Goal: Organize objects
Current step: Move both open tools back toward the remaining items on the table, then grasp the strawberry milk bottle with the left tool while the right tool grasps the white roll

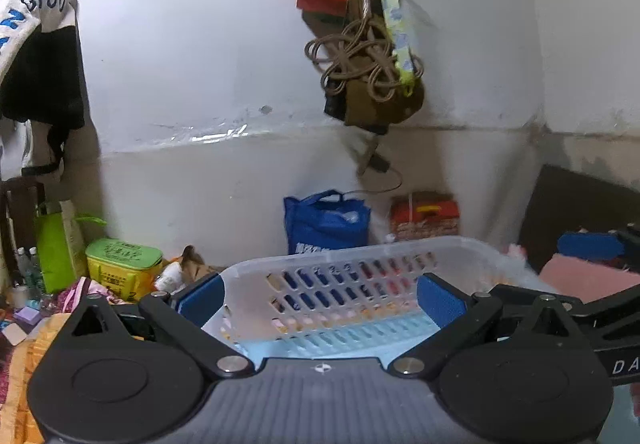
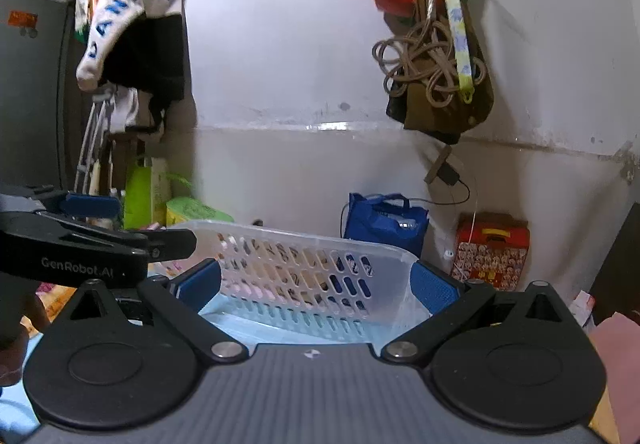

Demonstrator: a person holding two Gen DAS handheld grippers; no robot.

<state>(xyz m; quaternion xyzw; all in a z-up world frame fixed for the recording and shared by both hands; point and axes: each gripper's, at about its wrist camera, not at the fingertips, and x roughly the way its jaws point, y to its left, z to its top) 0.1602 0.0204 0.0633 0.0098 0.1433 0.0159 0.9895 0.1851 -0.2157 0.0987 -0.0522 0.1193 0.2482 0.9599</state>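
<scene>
A translucent white plastic basket [image 1: 352,284] with slotted walls and a light blue bottom sits straight ahead, also in the right wrist view [image 2: 304,264]. My left gripper [image 1: 322,294] is open, its blue pads at either side of the basket's near end, touching nothing I can see. My right gripper [image 2: 316,284] is open too, its pads flanking the basket's near right end. The left gripper also shows from the side at the left edge of the right wrist view [image 2: 92,240]. The basket looks empty from here.
A blue bag [image 1: 326,224] and a red box [image 1: 424,217] stand against the white wall. A yellow-green box [image 1: 122,266] and a green bag [image 1: 56,248] sit at left. Clothes [image 2: 136,39] and a rope bundle [image 2: 436,63] hang overhead. Pink cloth [image 1: 588,278] lies at right.
</scene>
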